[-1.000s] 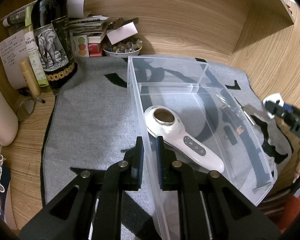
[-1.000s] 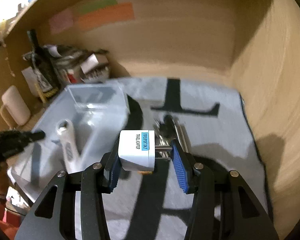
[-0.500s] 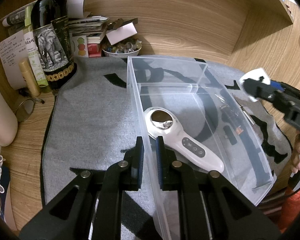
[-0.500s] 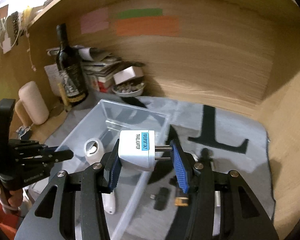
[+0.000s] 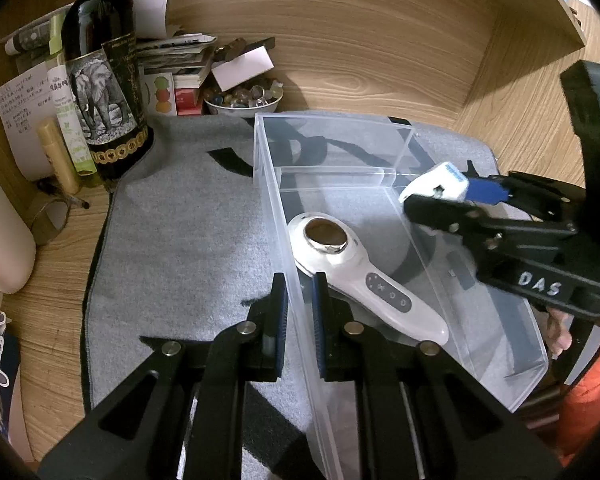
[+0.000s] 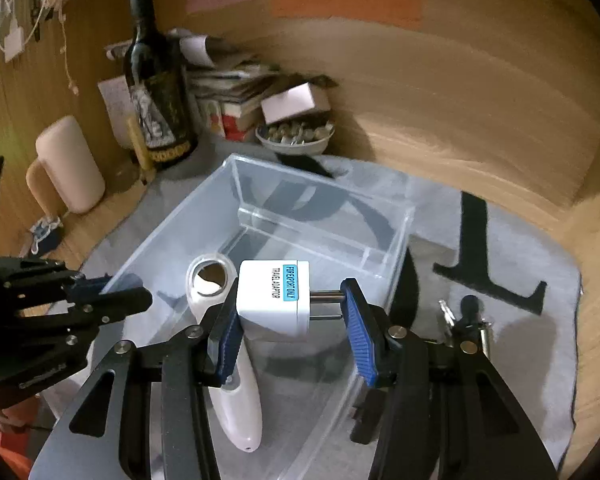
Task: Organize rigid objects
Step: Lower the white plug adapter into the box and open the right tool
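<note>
Inside clear bin (image 5: 396, 248), 1 white handheld device (image 5: 364, 276)

Dark wine bottle (image 5: 100, 80) with elephant label upright at back left of wooden tabletop (image 5: 52, 280), beside stacked books (image 5: 180, 68). Bowl of small stones (image 5: 242, 98) at grey mat's (image 5: 180, 240) far edge. Orange paper notes (image 6: 346, 0) on wall.

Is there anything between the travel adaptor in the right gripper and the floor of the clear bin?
Nothing visible blocks it. The right gripper holds the travel adaptor above the open-topped clear bin. The white handheld device lies on the bin floor toward the left wall; bare floor shows beside it. The left gripper clamps that wall.
</note>
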Demonstrator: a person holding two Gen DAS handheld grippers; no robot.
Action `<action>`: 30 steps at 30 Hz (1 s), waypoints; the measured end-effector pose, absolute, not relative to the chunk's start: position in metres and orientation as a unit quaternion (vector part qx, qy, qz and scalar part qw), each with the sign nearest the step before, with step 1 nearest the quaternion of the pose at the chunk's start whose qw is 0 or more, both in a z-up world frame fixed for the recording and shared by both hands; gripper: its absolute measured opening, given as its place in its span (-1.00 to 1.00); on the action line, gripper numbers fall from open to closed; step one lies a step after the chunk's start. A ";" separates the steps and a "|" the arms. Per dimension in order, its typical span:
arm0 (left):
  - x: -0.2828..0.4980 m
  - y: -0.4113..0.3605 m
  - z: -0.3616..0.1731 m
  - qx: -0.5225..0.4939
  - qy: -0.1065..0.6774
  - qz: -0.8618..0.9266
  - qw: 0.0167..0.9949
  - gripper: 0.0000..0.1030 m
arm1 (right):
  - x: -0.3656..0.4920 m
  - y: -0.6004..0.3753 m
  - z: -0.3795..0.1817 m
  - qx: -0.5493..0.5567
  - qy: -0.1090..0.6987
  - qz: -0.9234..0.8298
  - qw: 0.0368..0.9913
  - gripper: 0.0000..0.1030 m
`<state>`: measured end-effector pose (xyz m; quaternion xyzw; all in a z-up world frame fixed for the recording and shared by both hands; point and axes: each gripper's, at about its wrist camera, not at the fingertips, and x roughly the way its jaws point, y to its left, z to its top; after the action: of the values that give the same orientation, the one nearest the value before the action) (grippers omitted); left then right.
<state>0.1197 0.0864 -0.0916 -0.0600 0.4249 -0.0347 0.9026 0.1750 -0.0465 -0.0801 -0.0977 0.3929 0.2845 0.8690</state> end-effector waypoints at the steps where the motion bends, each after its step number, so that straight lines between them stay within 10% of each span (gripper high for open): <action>1: 0.120 0.086 -0.091 -0.060 0.425 -0.035 0.903 -0.77 | 0.176 -0.045 -0.082 -0.102 0.396 0.286 0.867 -0.16; 30: 0.120 0.085 -0.092 -0.062 0.424 -0.037 0.903 -0.77 | 0.161 -0.093 -0.035 -0.085 0.347 0.231 0.905 0.10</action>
<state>0.1203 0.0851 -0.0916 -0.0617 0.4244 -0.0372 0.9026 0.1612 -0.0930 -0.0351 -0.0853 0.3471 0.2311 0.9049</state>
